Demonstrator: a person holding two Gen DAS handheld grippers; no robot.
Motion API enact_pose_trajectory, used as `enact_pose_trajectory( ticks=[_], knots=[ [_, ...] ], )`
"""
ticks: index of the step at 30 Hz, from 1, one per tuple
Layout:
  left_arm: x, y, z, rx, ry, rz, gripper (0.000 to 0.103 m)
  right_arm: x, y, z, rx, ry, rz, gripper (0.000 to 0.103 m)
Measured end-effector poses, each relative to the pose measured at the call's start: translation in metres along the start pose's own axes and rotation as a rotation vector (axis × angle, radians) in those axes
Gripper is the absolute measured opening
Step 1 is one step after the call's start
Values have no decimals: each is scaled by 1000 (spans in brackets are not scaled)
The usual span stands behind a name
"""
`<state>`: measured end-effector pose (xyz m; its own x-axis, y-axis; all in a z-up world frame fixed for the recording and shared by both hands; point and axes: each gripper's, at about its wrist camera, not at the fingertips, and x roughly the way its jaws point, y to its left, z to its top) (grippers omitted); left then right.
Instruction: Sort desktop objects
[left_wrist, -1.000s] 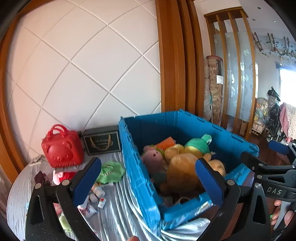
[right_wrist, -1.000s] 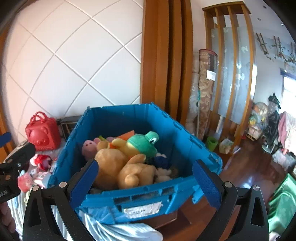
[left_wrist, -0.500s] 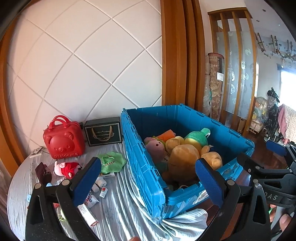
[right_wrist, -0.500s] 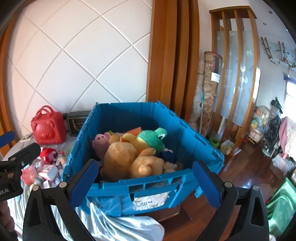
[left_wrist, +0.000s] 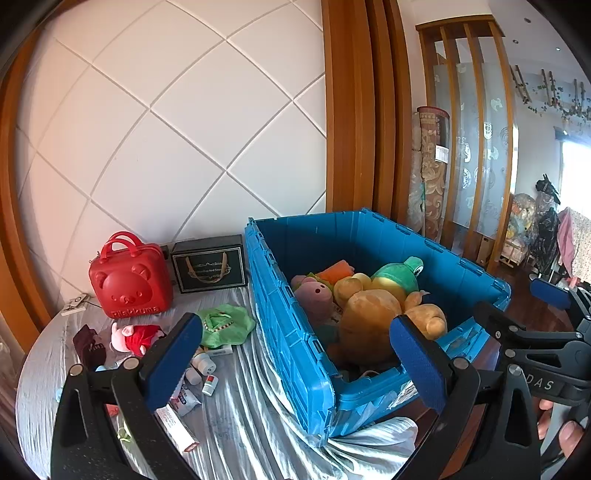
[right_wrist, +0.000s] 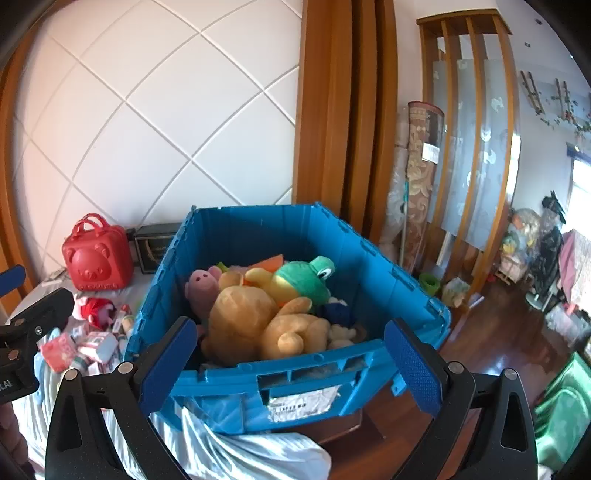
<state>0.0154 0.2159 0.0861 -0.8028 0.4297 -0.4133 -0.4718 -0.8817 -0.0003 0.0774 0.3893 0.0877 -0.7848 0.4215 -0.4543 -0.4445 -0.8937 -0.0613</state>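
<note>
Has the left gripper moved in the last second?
Yes. The left gripper has pulled back from the blue crate: crate and red case look smaller, and more of the table shows.

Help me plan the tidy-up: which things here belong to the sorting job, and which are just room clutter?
Part of the job:
- blue crate holding plush toys
- green cloth
- pink and red doll
- small bottles
- red bear case
- black gift box

Just lying about:
- rolled carpet
- green bin on the floor
</note>
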Motion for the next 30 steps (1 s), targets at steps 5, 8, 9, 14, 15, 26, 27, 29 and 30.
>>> enact_pose_trajectory(
  ticks=[5, 8, 9, 14, 15, 26, 27, 29, 30],
  knots=[
    [2, 1, 0, 3, 1, 6, 103, 3, -1, -1, 4, 2, 0, 103],
    [2, 1, 0, 4, 2, 7, 103, 7, -2, -1, 5, 7, 2, 103],
    [2, 1, 0, 4, 4, 8, 103, 8, -1, -1, 4, 9, 2, 103],
    [4, 2, 1, 0, 5, 15, 103, 9, 0, 0, 3, 9, 9, 103],
    [4, 2, 1, 0, 6, 15, 103, 10, 0, 0, 3, 9, 8, 103],
    [8, 5, 2, -3, 11, 28, 103, 14, -2, 0, 6, 18, 12, 103],
    [9, 5, 2, -3, 12, 29, 103, 14, -2, 0, 6, 18, 10, 103],
    [10, 4, 2, 1, 14, 33, 103, 16, -3, 1, 5, 18, 12, 103],
    [10, 4, 2, 1, 15, 35, 103, 17, -3, 1, 6, 18, 13, 103]
  ],
)
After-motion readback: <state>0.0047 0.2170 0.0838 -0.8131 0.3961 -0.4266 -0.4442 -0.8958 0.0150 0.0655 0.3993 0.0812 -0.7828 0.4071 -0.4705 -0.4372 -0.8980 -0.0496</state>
